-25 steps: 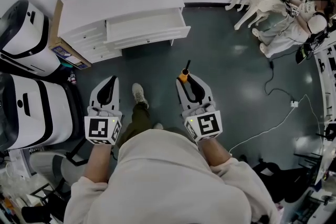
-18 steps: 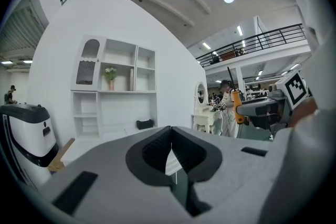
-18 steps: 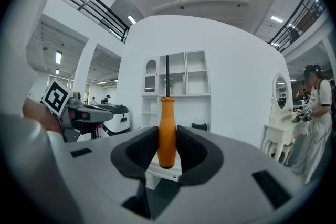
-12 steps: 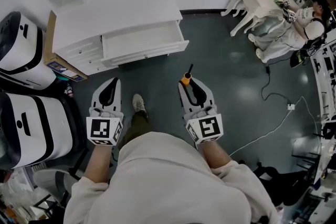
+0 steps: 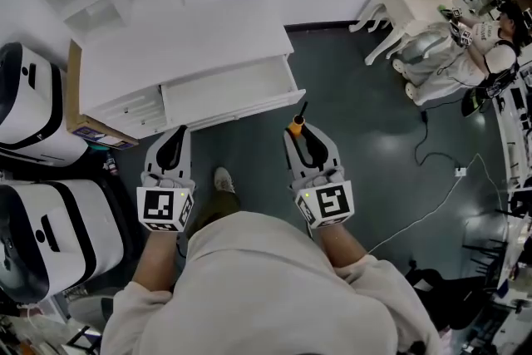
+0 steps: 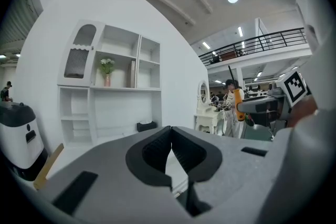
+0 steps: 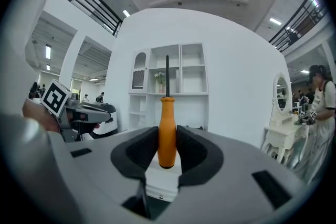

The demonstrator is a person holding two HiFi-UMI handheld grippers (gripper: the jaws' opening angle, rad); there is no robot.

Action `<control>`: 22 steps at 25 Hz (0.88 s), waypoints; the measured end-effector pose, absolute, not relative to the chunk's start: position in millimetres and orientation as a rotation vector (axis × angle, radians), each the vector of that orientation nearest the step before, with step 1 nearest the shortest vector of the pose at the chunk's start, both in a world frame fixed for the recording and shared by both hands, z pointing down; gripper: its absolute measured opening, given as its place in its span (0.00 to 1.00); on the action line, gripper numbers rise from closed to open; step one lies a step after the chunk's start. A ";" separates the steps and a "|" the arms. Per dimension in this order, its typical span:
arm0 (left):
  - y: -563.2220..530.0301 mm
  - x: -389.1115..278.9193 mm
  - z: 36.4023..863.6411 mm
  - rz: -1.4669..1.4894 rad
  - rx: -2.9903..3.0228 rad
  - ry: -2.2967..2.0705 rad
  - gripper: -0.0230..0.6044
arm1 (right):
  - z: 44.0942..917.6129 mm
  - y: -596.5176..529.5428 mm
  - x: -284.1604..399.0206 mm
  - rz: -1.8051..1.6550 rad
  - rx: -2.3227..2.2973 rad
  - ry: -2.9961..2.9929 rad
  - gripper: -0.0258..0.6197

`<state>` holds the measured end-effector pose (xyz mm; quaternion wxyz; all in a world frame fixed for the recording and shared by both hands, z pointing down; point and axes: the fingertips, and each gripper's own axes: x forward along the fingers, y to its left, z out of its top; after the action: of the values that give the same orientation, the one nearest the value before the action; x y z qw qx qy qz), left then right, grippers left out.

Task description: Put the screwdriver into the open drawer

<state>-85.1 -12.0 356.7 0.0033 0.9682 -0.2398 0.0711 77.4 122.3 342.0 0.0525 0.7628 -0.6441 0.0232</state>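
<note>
Dark floor separates open white drawer from upright orange-handled screwdriver clamped in right gripper; left gripper closed, empty.

Left claw closed, right claw clamped.

Orange-handled screwdriver with black shaft — plain white drawer — dark grey-green floor.
</note>
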 end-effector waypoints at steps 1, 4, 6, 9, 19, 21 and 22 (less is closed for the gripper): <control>-21.9 -81.0 356.6 0.226 3.038 -0.745 0.04 | 342.2 113.9 81.3 0.074 2.324 -1.952 0.22; -51.5 -68.7 356.3 0.227 3.040 -0.724 0.04 | 341.9 88.3 93.7 0.080 2.343 -1.928 0.22; -69.3 -60.9 357.5 0.234 3.042 -0.708 0.04 | 341.3 71.5 101.3 0.082 2.354 -1.913 0.22; -91.8 -49.8 358.4 0.242 3.044 -0.683 0.04 | 340.6 50.1 112.8 0.087 2.366 -1.891 0.22; -150.3 -27.0 355.0 0.254 3.049 -0.667 0.04 | 335.6 -5.2 146.2 0.063 2.367 -1.840 0.22; -156.3 -22.7 357.1 0.264 3.044 -0.674 0.04 | 337.6 -14.8 152.3 0.054 2.335 -1.843 0.22; -158.7 -20.9 358.0 0.268 3.039 -0.682 0.04 | 338.5 -19.3 155.3 0.047 2.313 -1.848 0.22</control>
<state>-20.9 -158.7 358.0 0.0077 0.9721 -0.2182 0.0858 155.3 -19.3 338.5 0.0901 0.7781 -0.6215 0.0158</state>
